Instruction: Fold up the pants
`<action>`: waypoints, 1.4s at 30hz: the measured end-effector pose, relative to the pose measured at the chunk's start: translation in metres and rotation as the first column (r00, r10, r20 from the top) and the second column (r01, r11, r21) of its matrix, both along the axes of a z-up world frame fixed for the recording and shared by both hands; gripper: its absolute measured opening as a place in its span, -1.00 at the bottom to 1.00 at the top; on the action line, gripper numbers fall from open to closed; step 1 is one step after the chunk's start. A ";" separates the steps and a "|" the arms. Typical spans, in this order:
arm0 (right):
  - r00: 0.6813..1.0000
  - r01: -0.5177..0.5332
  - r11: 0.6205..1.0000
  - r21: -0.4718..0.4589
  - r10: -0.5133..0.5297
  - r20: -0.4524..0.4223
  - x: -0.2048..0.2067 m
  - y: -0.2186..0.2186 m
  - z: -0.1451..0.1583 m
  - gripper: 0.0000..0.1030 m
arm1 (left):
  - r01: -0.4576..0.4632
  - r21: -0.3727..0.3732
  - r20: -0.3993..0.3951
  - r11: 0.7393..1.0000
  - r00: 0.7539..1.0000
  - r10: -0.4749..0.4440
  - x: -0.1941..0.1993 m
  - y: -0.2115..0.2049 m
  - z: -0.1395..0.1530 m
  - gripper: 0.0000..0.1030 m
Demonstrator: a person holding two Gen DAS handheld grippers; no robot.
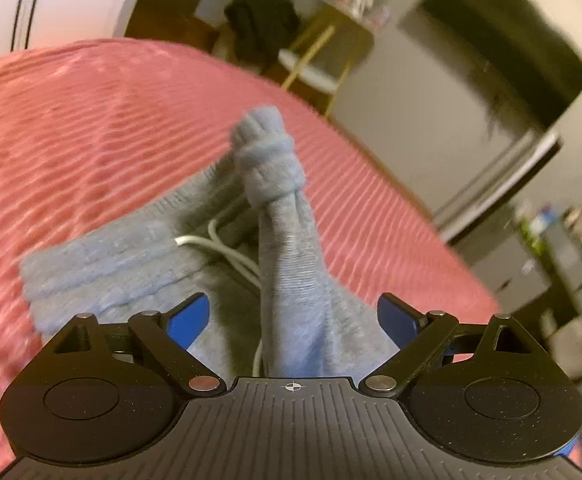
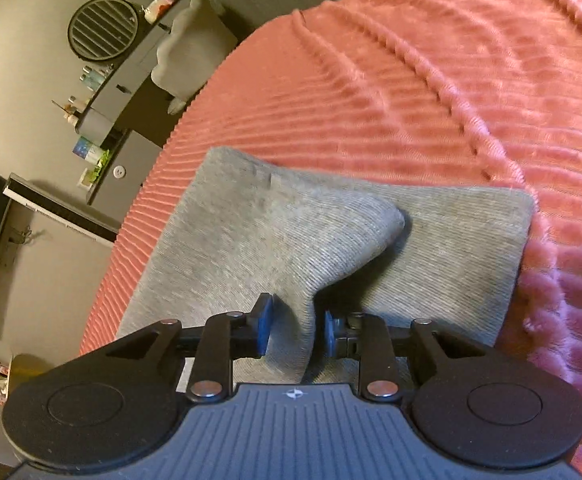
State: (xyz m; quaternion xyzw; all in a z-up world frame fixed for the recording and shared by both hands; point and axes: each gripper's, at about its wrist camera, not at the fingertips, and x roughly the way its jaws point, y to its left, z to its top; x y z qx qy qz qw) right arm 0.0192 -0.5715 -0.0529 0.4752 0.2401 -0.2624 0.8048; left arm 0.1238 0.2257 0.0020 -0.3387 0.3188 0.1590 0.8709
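Observation:
Grey-blue sweatpants [image 1: 103,268] lie on a pink ribbed bedspread [image 1: 91,140]. In the left wrist view the ribbed waistband and a white drawstring [image 1: 219,248] show. A bunched ridge of the fabric [image 1: 269,168] stands up between the wide-apart jaws of my left gripper [image 1: 293,318], and neither blue pad touches it. In the right wrist view the pants [image 2: 451,240] lie as a flat grey rectangle with a raised pinched fold [image 2: 331,232]. That fold runs back between the narrowly parted pads of my right gripper [image 2: 297,324], with a slim gap beside the right pad.
The bed's edge [image 2: 163,168] runs close to the pants' left side, with floor beyond. Off the bed stand a gold-legged stool [image 1: 315,64], dark clothing [image 1: 263,20], a grey dresser [image 2: 103,112], a round mirror [image 2: 103,28] and a pale chair [image 2: 191,48]. Bedspread stretches away to the right.

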 end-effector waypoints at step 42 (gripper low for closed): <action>1.000 -0.018 0.993 -0.119 0.020 0.019 -0.043 -0.003 0.044 -0.90 | -0.147 -0.174 -0.199 0.974 0.974 0.112 -0.087 0.022 -0.042 -0.70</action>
